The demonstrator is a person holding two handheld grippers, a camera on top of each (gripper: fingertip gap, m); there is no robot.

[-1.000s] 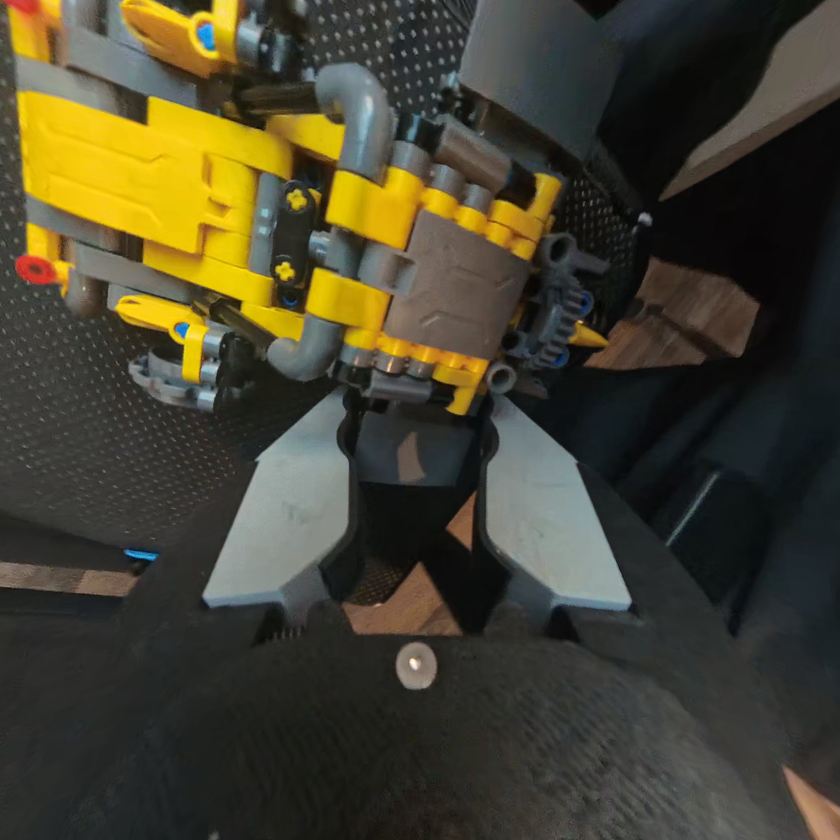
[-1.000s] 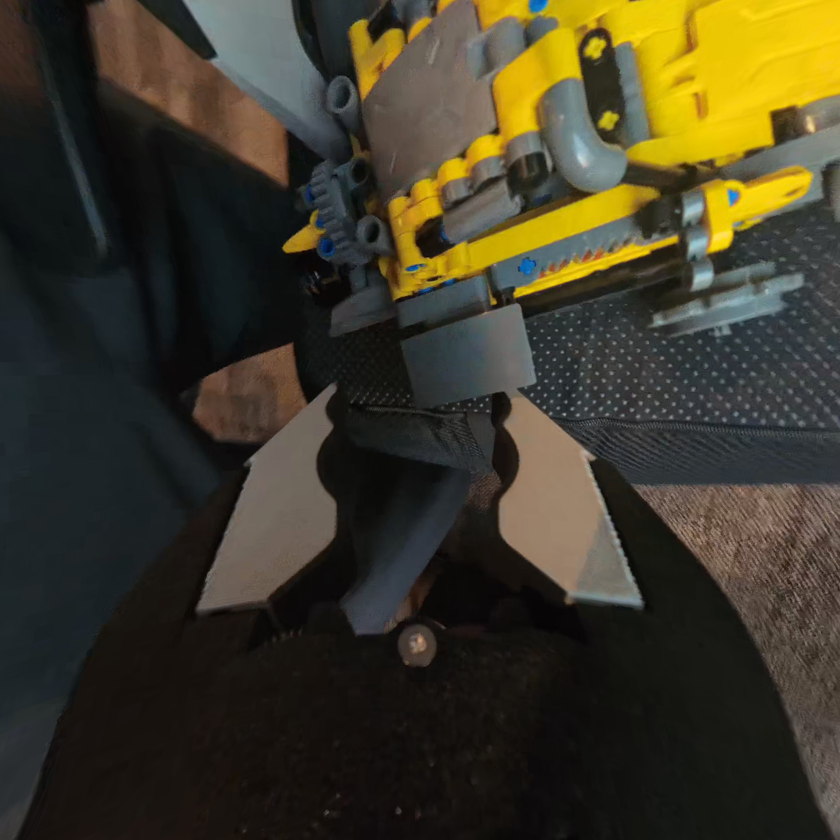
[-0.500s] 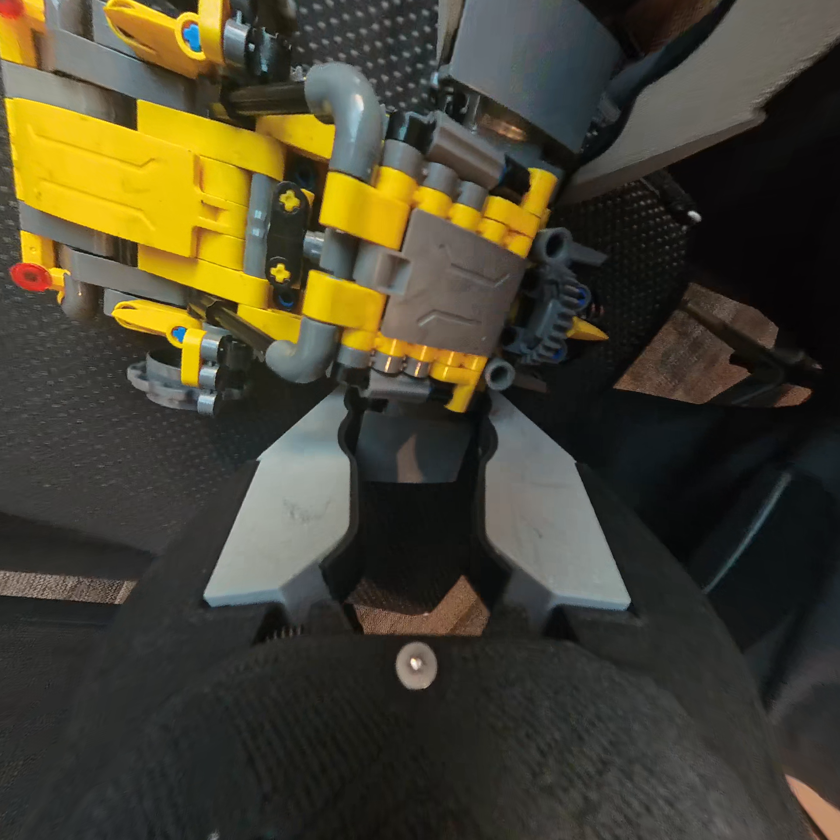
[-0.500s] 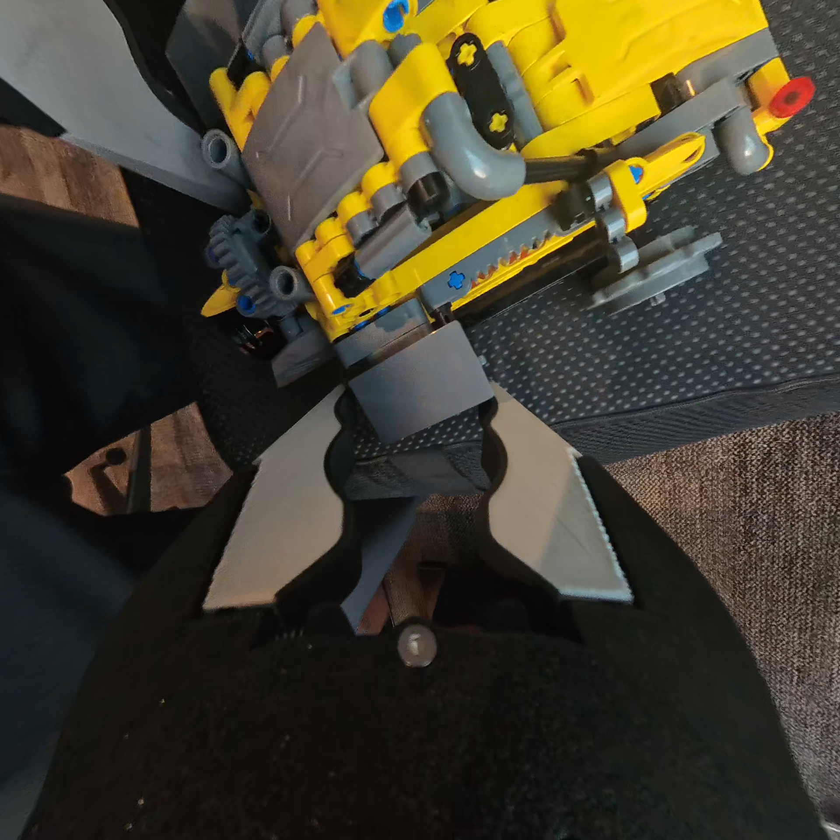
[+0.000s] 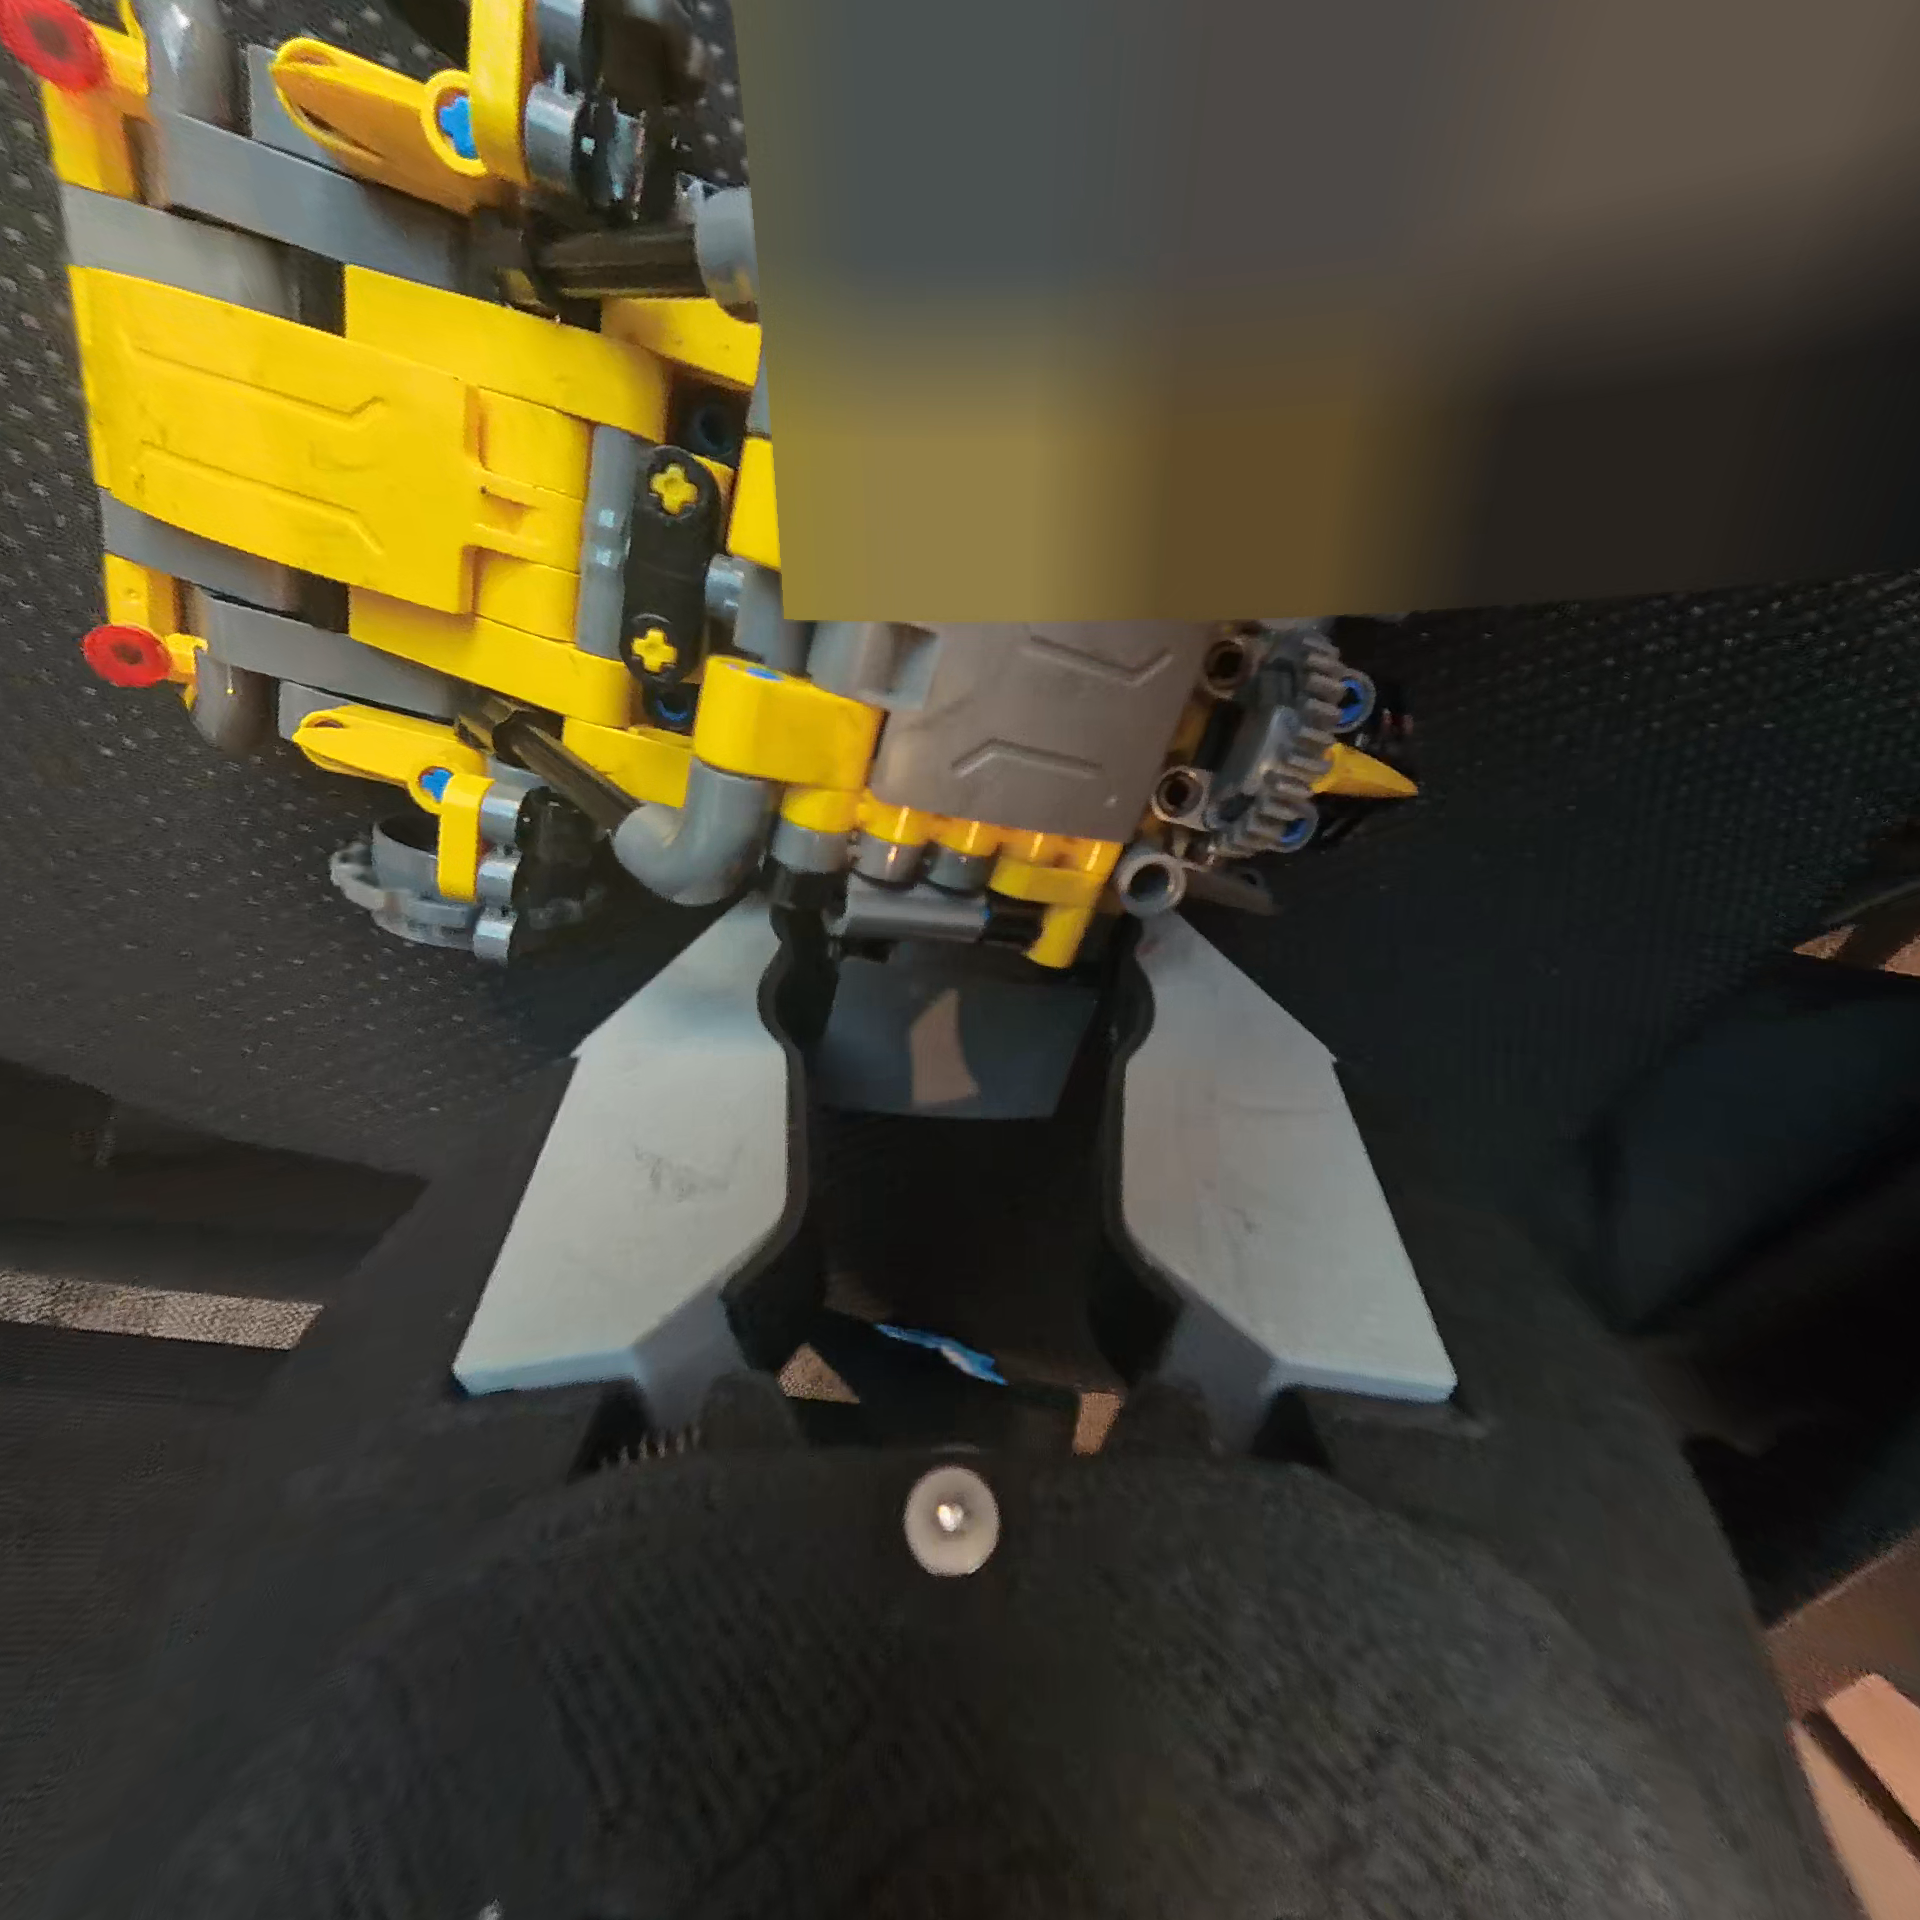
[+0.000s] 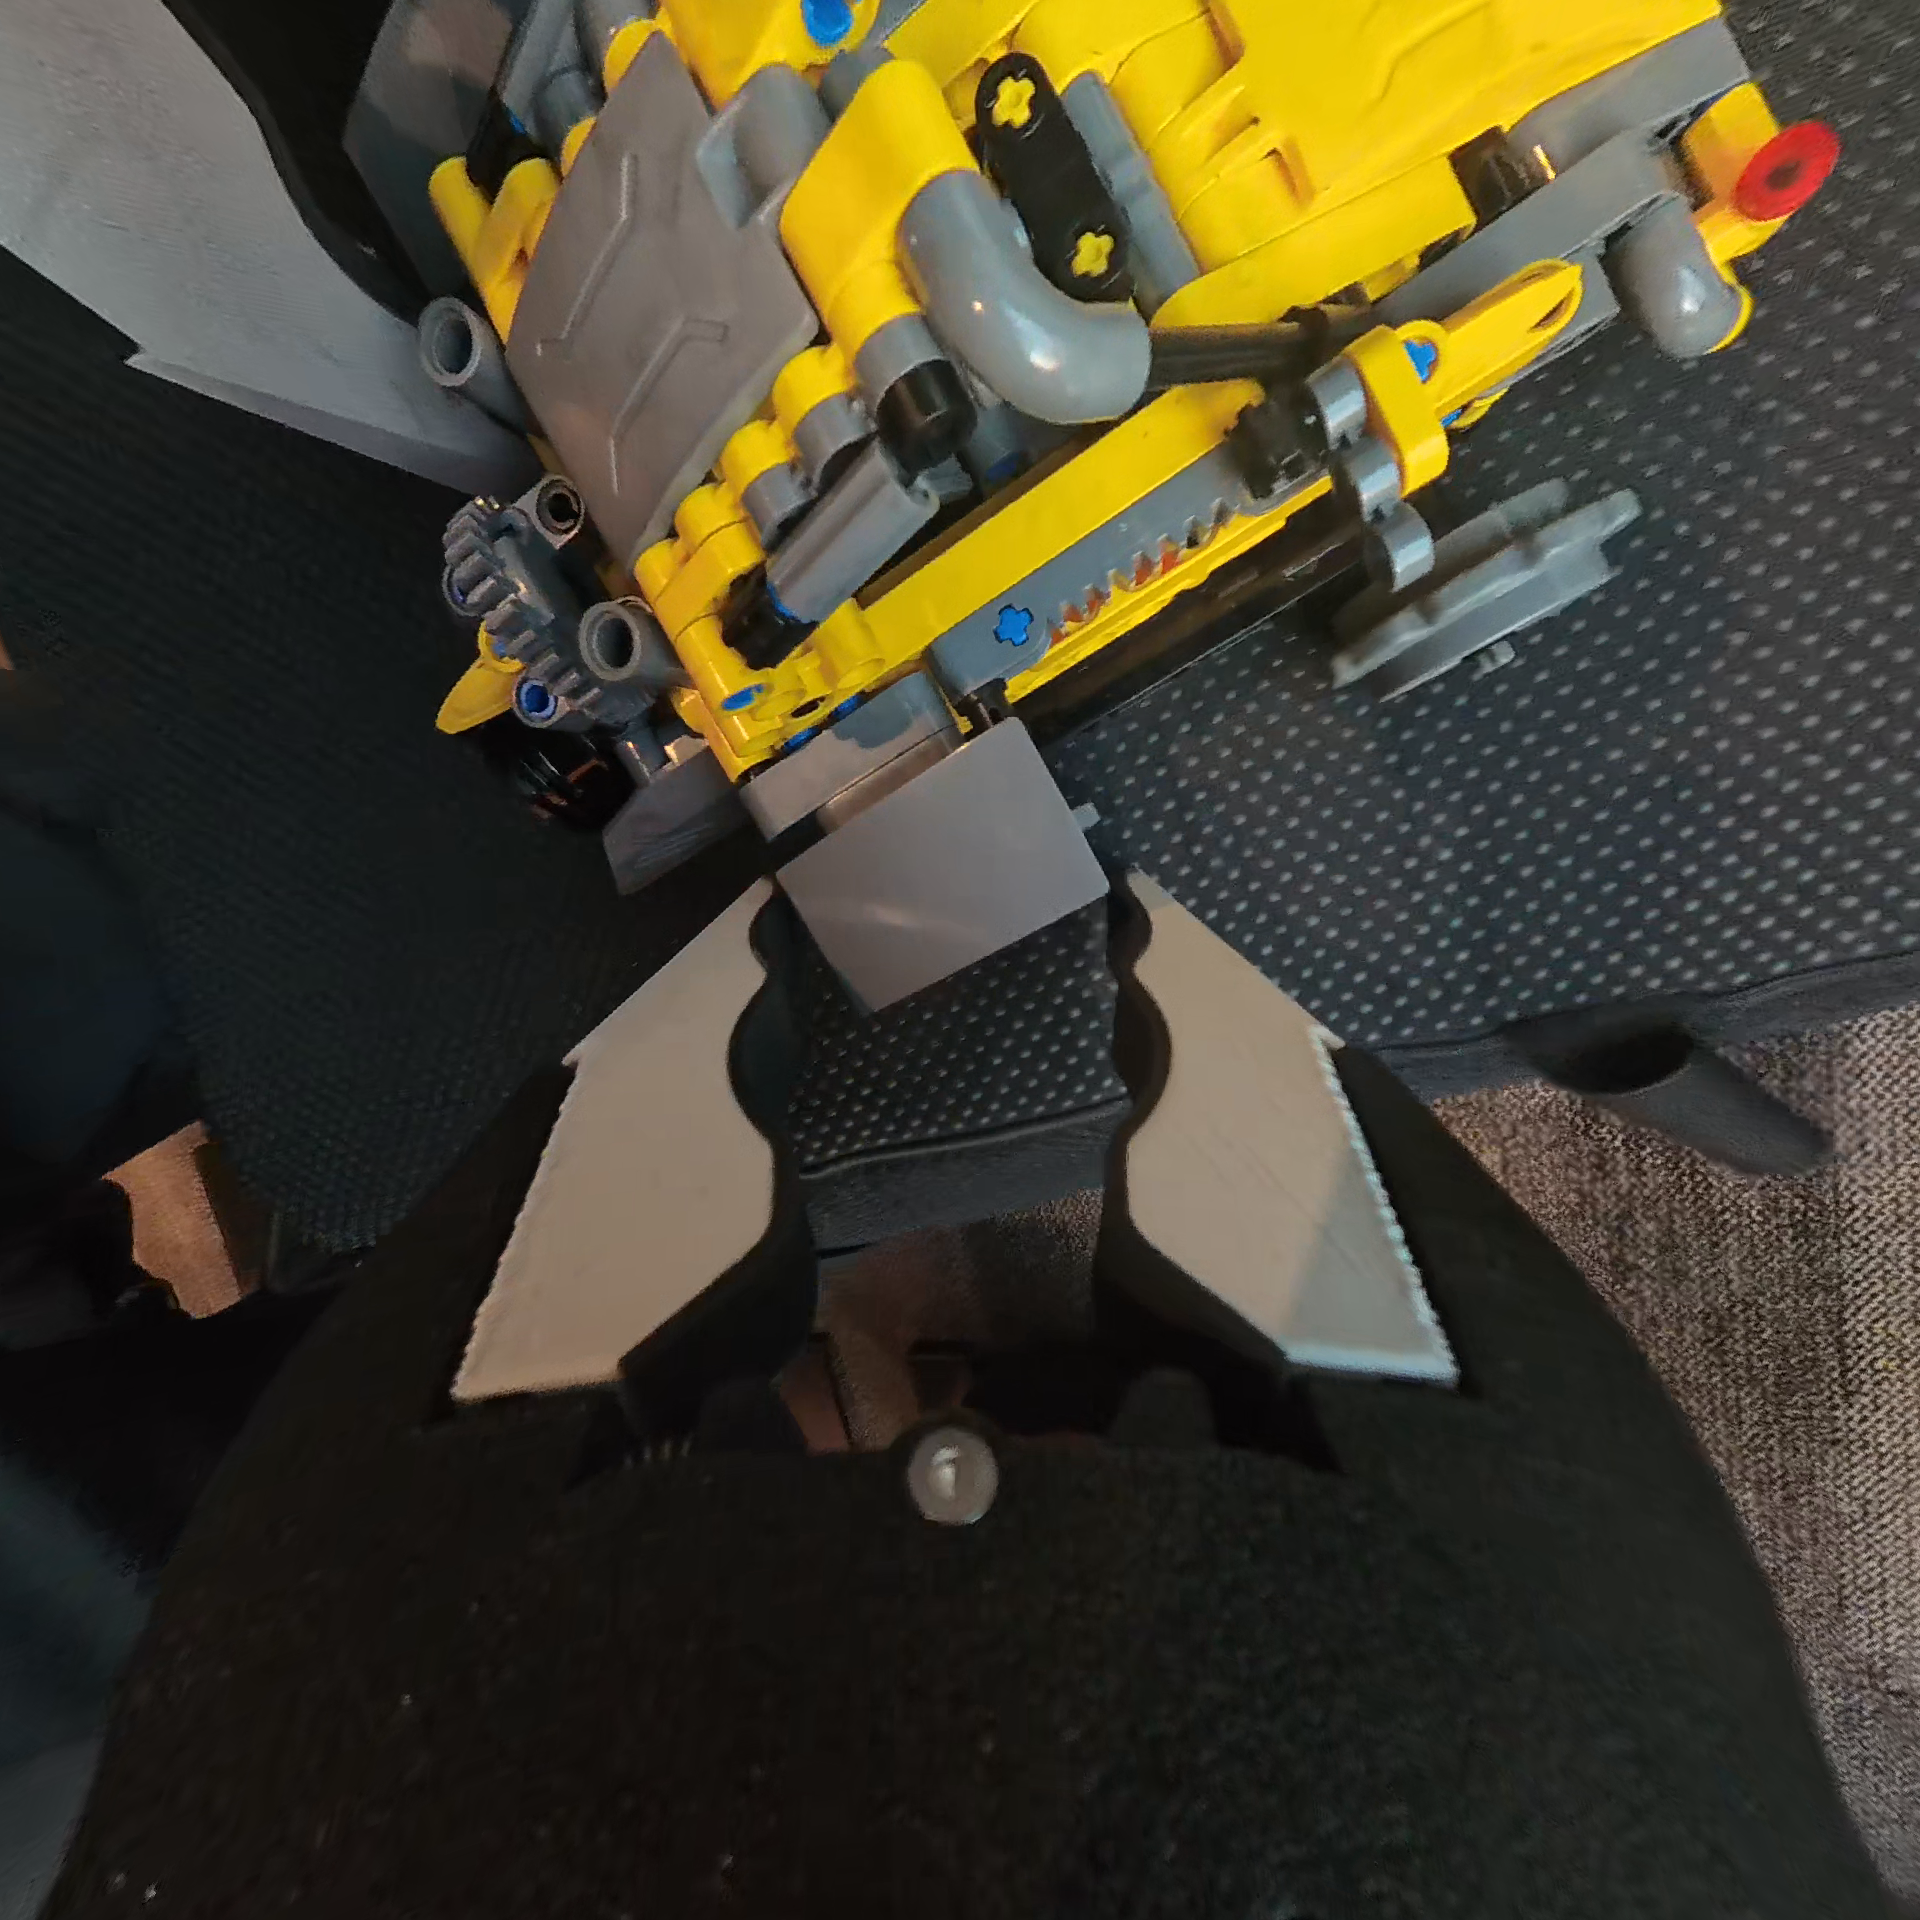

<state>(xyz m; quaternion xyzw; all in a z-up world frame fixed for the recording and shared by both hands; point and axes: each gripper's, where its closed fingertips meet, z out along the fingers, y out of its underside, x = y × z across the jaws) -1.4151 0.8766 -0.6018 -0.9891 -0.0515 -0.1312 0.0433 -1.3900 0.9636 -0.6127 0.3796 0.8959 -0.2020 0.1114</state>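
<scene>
left gripper (image 5: 956, 935) pinches yellow brick model (image 5: 416, 478) | right gripper (image 6: 940, 904) pinches model's grey panel (image 6: 935, 883); grey carpet (image 6: 1662, 1299) right-view only

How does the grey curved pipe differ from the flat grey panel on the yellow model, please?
The curved pipe is a round tube bent into an elbow; the flat panel is a slab with raised lines. The curved pipe looks glossy and bluish grey, the flat panel duller and browner. The curved pipe sits nearer the red stud, the flat panel nearer the gear. Both are grey parts of the yellow model.
</scene>
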